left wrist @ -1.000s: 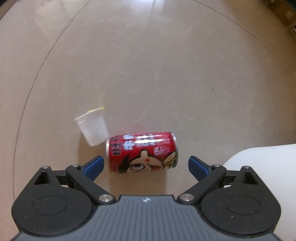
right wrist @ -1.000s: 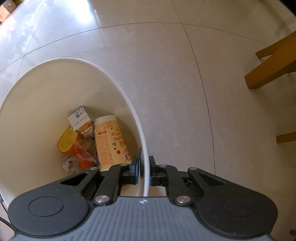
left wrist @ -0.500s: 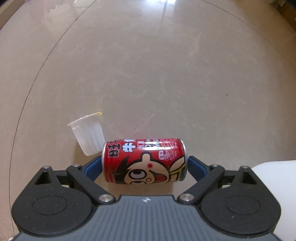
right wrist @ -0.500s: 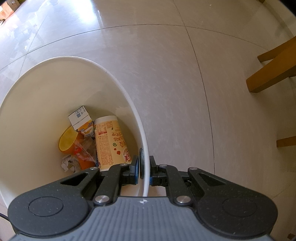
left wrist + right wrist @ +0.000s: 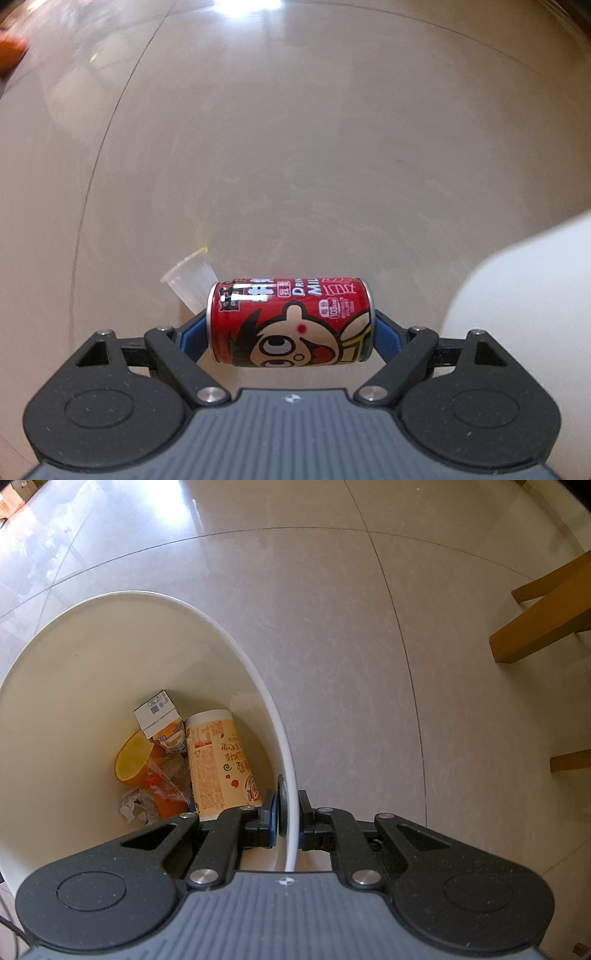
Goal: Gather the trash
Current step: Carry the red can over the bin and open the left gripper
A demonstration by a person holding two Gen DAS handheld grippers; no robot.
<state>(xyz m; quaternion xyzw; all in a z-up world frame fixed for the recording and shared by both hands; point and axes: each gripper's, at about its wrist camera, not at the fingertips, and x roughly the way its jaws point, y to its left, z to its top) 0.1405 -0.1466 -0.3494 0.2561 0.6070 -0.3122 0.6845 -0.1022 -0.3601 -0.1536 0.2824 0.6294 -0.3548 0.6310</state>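
Observation:
A red drink can (image 5: 291,325) with a cartoon face lies sideways between the blue pads of my left gripper (image 5: 291,334), which is shut on its two ends and holds it above the floor. Behind the can, a clear plastic cup (image 5: 190,282) lies tipped on the beige tiles. The white trash bin (image 5: 524,332) bulges in at the right of the left wrist view. My right gripper (image 5: 288,818) is shut on the rim of the white trash bin (image 5: 236,646). Inside lie a tall paper cup (image 5: 218,760), a small carton (image 5: 159,718), an orange cup (image 5: 135,760) and crumpled wrappers.
Wooden chair legs (image 5: 546,624) stand on the tiles at the right of the right wrist view. A cardboard box (image 5: 13,496) sits far off at the top left. Glossy tiled floor with dark grout lines spreads all round.
My left gripper moved in around the can and shut on its ends, then rose with it off the floor. The right gripper kept its hold on the bin rim.

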